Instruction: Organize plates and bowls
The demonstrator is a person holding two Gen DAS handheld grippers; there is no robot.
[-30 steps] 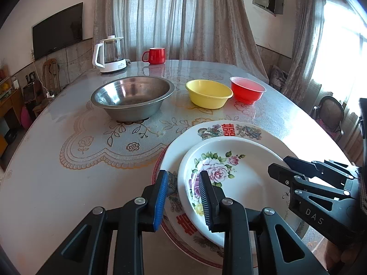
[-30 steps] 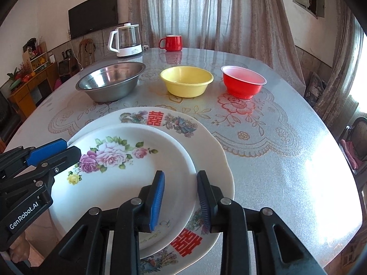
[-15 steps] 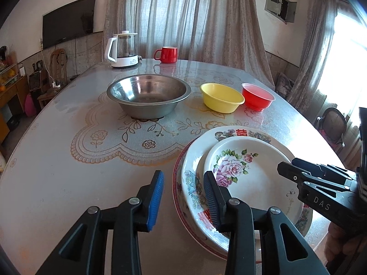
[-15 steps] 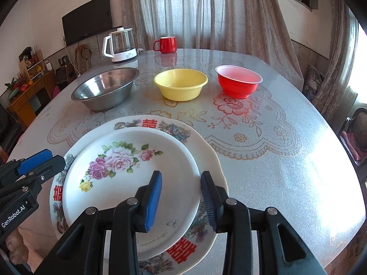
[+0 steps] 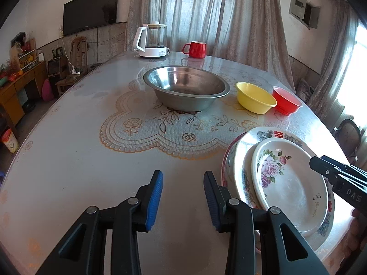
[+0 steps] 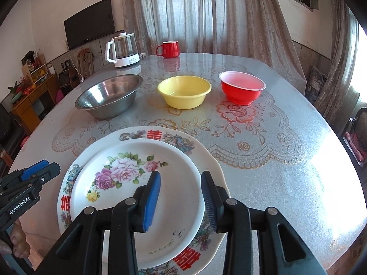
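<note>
While both the left gripper (image 5: 183, 183) and right gripper (image 6: 181, 183) hang spread and empty, the rose plate (image 6: 137, 183) sits stacked in the larger plate (image 6: 206, 160); far off, steel bowl (image 6: 110, 94), yellow bowl (image 6: 183, 91) and red bowl (image 6: 242, 87) appear empty.

You can see a big round tabletop (image 6: 286, 183) with a shiny cover that has gold flowers and lace shapes on it. At the far edge stands a glass kettle (image 6: 122, 50) with a white handle and a white base. A red mug (image 6: 169, 49) sits near it, a little way apart. Behind them hang long light curtains (image 6: 195, 13). A flat black TV (image 6: 89, 32) is on the wall. Below it you see a wooden cabinet (image 5: 16, 91) with small colourful things on top. A dark chair (image 5: 348, 137) stands by the bright window side.
</note>
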